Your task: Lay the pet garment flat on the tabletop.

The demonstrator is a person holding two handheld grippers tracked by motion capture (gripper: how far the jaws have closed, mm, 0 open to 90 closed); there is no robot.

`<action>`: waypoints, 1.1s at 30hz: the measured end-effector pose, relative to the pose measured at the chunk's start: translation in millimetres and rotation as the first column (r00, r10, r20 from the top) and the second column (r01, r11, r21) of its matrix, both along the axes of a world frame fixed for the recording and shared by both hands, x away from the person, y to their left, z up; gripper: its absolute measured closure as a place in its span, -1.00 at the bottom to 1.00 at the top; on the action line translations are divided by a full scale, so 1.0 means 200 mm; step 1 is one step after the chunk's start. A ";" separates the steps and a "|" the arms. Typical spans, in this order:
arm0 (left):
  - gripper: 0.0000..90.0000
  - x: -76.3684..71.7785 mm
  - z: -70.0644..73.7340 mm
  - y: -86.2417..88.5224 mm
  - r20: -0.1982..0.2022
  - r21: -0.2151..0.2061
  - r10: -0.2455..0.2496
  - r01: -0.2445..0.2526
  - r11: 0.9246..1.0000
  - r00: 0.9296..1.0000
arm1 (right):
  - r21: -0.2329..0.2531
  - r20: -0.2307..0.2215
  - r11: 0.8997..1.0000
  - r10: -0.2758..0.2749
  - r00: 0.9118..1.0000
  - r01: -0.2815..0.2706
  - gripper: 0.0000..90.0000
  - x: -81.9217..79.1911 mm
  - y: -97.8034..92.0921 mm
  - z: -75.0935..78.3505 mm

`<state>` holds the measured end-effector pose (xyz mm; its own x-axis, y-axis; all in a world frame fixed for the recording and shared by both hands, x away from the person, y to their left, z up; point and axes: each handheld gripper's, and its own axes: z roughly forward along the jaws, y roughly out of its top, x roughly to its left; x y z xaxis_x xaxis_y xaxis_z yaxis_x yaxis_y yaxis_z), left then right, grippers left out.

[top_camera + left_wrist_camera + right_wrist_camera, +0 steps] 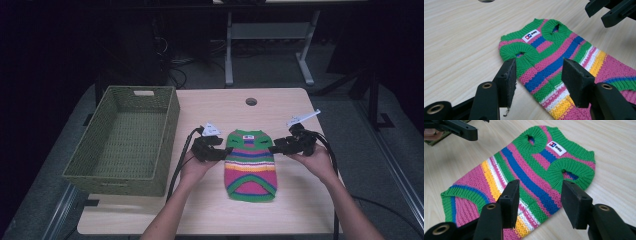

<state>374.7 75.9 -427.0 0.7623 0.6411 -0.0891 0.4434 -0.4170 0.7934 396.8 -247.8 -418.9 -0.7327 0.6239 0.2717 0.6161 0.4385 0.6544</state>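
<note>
A small striped knitted sweater [250, 165], green, pink, blue, yellow and white with a white label, lies flat on the wooden table [300, 210]. My left gripper [222, 152] is at its left edge, open, its jaws over the sweater's side [544, 67] near one green sleeve hole. My right gripper [275, 148] is at the right edge, open, jaws above the striped body [534, 182]. The left gripper view has the right gripper [610, 11] at top right; the right gripper view has the left gripper [456, 128] at top left.
A green woven basket [125, 140] stands empty on the table's left part. A round cable hole [251, 101] is in the table's far middle. Beyond the table are a desk frame and cables on a dark floor.
</note>
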 end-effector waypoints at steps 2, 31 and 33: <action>0.01 -0.01 0.00 0.00 -0.001 0.000 -0.005 0.005 1.000 1.000 | -0.001 0.000 1.000 0.000 1.000 0.000 0.09 -0.01 0.00 -0.01; -0.18 -0.19 -0.06 0.04 0.012 0.021 -0.053 0.053 0.998 0.999 | -0.006 0.026 1.000 -0.016 1.000 0.016 -0.03 -0.19 -0.12 -0.08; -0.20 -0.20 -0.07 0.05 0.013 0.024 -0.055 0.054 0.998 0.998 | -0.006 0.021 1.000 -0.018 1.000 0.018 -0.06 -0.21 -0.13 -0.09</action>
<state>333.7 85.1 -440.2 0.7971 0.6005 -0.0638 0.4091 -0.4592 0.7885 355.6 -274.7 -436.4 -0.7268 0.6387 0.2525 0.6100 0.4315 0.6646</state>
